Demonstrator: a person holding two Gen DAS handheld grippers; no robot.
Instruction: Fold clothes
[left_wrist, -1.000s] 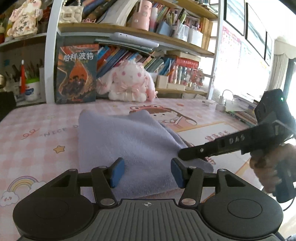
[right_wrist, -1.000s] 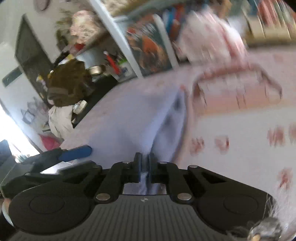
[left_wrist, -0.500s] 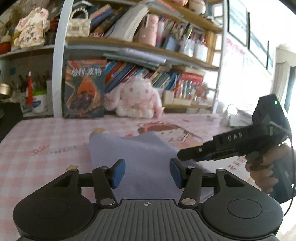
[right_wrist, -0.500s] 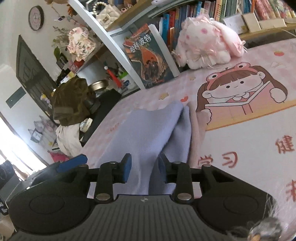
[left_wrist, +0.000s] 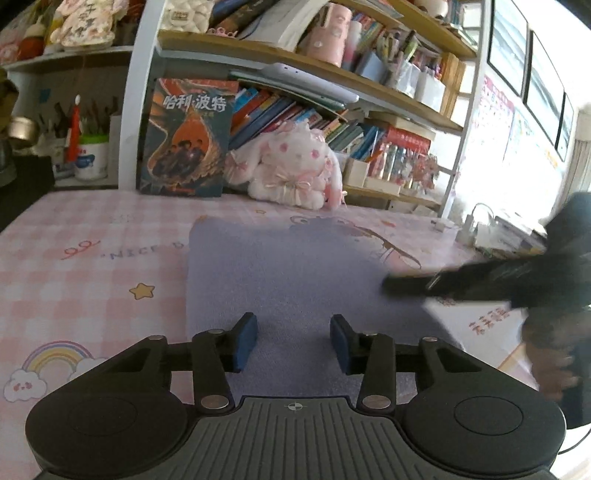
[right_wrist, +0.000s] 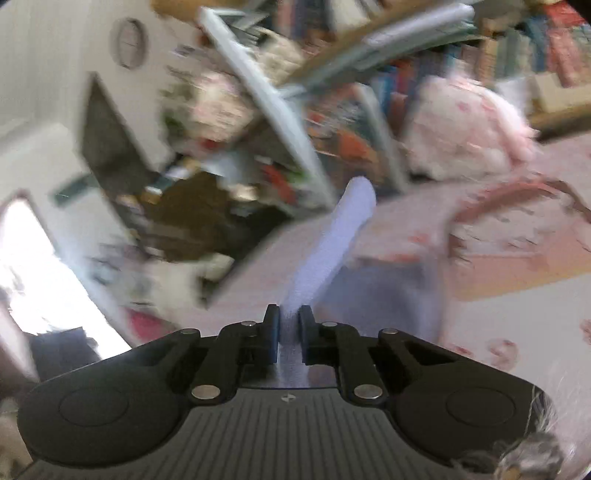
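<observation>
A lavender cloth (left_wrist: 295, 273) lies folded flat on the pink checked table cover (left_wrist: 81, 266). My left gripper (left_wrist: 293, 341) hovers open over its near edge, blue pads apart, nothing between them. In the left wrist view my right gripper (left_wrist: 391, 285) reaches in from the right at the cloth's right edge, blurred, with a hand (left_wrist: 554, 354) holding it. The right wrist view is motion-blurred: my right gripper (right_wrist: 289, 332) is shut on a strip of the lavender cloth (right_wrist: 332, 243), which rises up and away from the jaws.
A pink plush rabbit (left_wrist: 291, 170) and an upright book (left_wrist: 186, 138) stand at the table's far edge under packed shelves (left_wrist: 314, 62). A white cable and charger (left_wrist: 469, 225) lie at the far right. A cartoon girl print (left_wrist: 384, 240) shows beside the cloth.
My right gripper, open half a second ago, has shut on the cloth's edge and swings fast, lifting it. The left gripper has tipped back down over the cloth, still open.
</observation>
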